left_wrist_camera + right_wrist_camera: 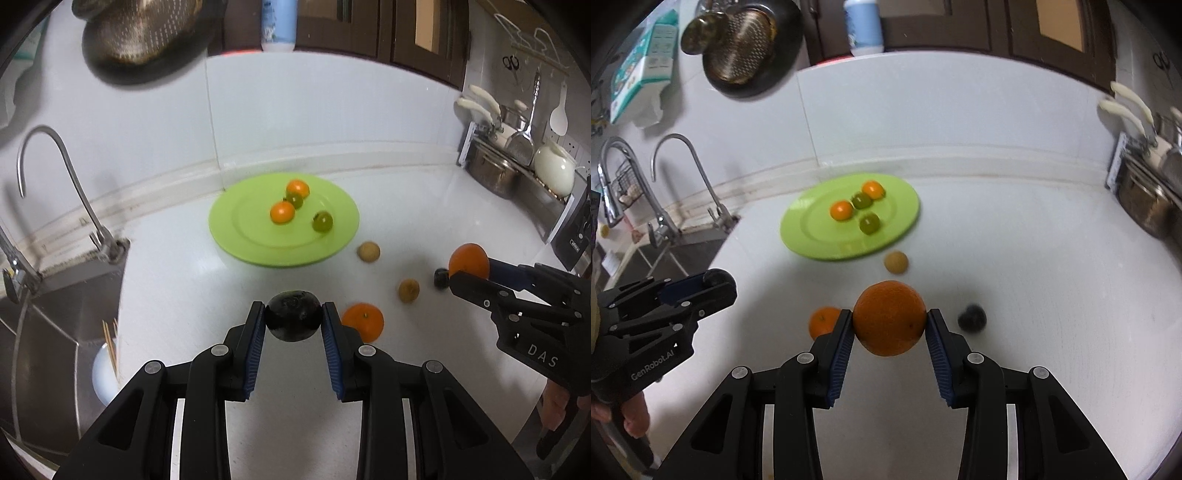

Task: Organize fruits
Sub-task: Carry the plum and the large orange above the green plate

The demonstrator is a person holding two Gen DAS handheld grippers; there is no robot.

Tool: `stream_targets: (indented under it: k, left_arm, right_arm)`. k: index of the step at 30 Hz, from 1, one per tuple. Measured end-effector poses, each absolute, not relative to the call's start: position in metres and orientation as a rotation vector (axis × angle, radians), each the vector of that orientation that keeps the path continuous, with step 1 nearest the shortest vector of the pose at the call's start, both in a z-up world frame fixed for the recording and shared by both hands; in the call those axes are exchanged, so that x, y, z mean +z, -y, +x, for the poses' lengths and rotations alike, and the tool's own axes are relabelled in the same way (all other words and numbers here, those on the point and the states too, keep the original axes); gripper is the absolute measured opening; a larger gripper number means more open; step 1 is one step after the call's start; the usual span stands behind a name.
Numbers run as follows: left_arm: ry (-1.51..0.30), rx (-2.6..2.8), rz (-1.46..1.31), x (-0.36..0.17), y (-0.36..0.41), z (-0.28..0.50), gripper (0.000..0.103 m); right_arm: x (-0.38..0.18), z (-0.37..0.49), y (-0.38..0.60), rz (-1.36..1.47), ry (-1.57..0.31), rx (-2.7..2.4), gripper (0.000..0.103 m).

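Between left claw (293, 320) and green plate (225, 236) — bare counter (177, 280) — nothing blocks.

The green plate (820, 240) and its four small fruits are motion-blurred in the right wrist view. There, the right gripper's finger (838, 347) hides part of a mandarin (822, 321). The bottle (279, 26) and colander (144, 29) are cut off by the left view's top edge.
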State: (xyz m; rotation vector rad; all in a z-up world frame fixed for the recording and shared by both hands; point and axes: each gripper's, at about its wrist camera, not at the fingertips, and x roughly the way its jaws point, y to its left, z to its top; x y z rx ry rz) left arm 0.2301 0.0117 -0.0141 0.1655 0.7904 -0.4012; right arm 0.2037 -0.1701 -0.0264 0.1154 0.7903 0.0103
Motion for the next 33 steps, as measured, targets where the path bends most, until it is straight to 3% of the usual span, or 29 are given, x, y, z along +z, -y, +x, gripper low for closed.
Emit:
stream_targets:
  k: [33]
  left_arm:
    - [-0.638, -0.41, 0.189, 0.042, -0.002, 0.315, 0.031]
  right_arm:
    - [0.04, 0.31, 0.155, 0.043, -0.656, 0.159, 0.041]
